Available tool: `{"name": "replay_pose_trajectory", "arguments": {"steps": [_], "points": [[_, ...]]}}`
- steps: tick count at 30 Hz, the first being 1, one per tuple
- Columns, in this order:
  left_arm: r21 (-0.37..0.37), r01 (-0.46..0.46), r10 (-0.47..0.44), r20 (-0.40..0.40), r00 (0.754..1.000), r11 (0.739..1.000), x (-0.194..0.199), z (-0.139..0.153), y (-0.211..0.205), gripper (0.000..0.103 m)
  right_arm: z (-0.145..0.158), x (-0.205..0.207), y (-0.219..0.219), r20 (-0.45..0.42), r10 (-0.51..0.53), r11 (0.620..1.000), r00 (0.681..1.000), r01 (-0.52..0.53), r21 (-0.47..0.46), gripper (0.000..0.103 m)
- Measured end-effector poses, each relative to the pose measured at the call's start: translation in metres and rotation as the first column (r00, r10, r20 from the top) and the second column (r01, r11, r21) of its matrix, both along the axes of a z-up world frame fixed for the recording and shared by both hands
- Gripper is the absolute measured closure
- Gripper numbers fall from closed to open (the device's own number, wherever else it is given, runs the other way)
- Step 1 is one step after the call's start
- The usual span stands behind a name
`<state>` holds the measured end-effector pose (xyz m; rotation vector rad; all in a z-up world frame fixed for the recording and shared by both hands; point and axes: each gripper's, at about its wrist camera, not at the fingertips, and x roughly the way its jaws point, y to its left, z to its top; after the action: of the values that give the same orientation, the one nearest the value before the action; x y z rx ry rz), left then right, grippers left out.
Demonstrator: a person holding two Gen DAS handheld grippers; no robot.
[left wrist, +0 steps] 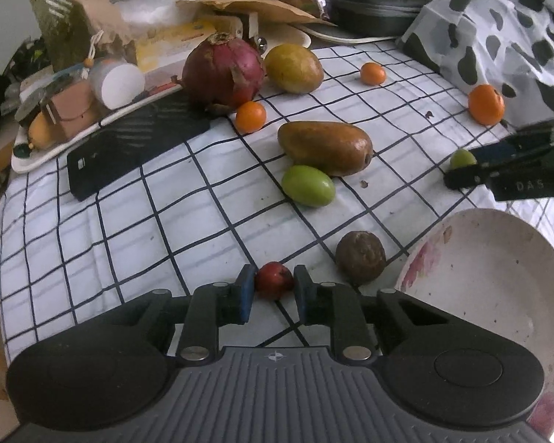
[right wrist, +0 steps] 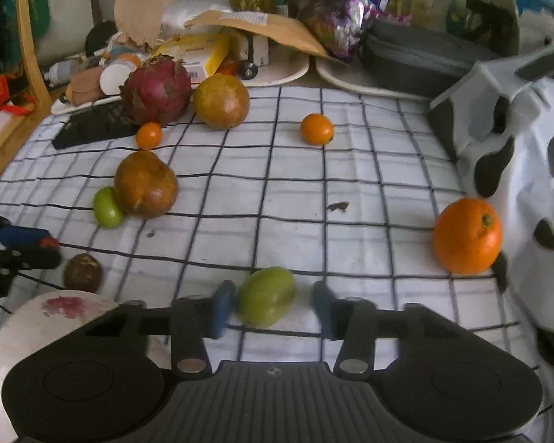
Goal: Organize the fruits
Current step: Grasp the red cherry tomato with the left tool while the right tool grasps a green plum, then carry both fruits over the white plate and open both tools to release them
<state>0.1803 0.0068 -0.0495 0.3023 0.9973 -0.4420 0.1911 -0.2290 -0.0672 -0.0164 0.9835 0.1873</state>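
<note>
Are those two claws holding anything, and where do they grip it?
The left gripper pinches a small red fruit by its sides. A green fruit sits between the right gripper pads; the far pad shows a gap.

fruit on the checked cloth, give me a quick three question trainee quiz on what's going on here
1. What sits between the fingers of the left hand-held gripper?
2. True or false: the white round plate with pink stains already holds fruit.
3. Which fruit lies touching the large brown oval mango: A) the big round orange, B) the oval green fruit, C) the wrinkled dark brown round fruit?

Key
1. A small red round fruit, pinched between the pads.
2. False: no fruit shows on the part of the plate in view.
3. B
</note>
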Motion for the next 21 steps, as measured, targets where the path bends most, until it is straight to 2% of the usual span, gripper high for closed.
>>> {"name": "replay_pose_trajectory", "arguments": {"steps": [3,7,14,21], "points": [[0.001,0.004,-0.004,0.015,1.000,1.000,-0.002,0.003,-0.002,0.081,0.002,-0.002,0.001,0.005,0.008,1.000,1.000,-0.008,0.010,0.068],[-0.006,0.000,0.000,0.048,0.999,1.000,-0.007,0.012,-0.002,0.081,0.014,-0.009,0.001,0.064,0.015,1.000,0.998,-0.015,-0.003,0.068],[0.002,0.011,-0.011,0.095,0.995,1.000,-0.026,0.026,-0.008,0.081,0.034,-0.033,0.001,0.103,0.044,0.997,0.994,-0.049,0.051,0.068],[-0.122,0.042,-0.030,0.104,0.994,0.992,-0.059,0.044,-0.013,0.081,0.038,-0.065,0.012,0.098,0.138,0.985,0.986,-0.147,0.090,0.068]]}}
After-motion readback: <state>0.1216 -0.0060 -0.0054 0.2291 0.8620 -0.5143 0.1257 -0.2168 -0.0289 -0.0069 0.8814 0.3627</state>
